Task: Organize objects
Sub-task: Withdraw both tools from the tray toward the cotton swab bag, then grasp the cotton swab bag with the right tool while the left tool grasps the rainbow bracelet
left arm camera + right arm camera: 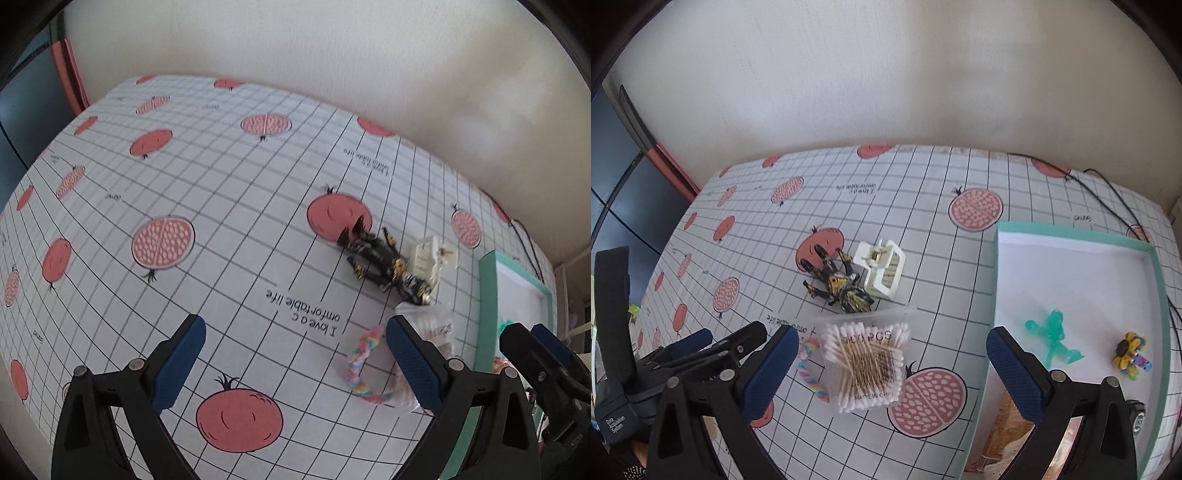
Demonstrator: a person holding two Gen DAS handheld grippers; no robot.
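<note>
Spread over the whole tabletop, a gridded cloth (923, 192) printed with pomegranates. At the right, a shallow teal-rimmed box (1071, 230) with a white floor, already holding a translucent green figure (1054, 338), a small yellow-and-purple toy (1131, 355) and, at its near end, something only partly visible. Hovering low at the near edge, the right gripper (890, 369), jaws spread wide and empty, one blue pad over the cloth and the other over the box wall; beside it, the left gripper (295, 358), equally wide and holding nothing. Between the right gripper's pads, the clear packet of cotton swabs (866, 363), lying flat just left of the box: probably the next to go in, judged light, crinkly and slippery, best pinched across its short sides so the film does not buckle. Beyond it, touching each other, a white hair claw (881, 267), stiff and springy, and a black-and-gold action figure (836, 286), rigid but thin-limbed, safer taken by the torso. Smallest, a pastel braided band (810, 373), soft and limp, touching the packet's left edge.
</note>
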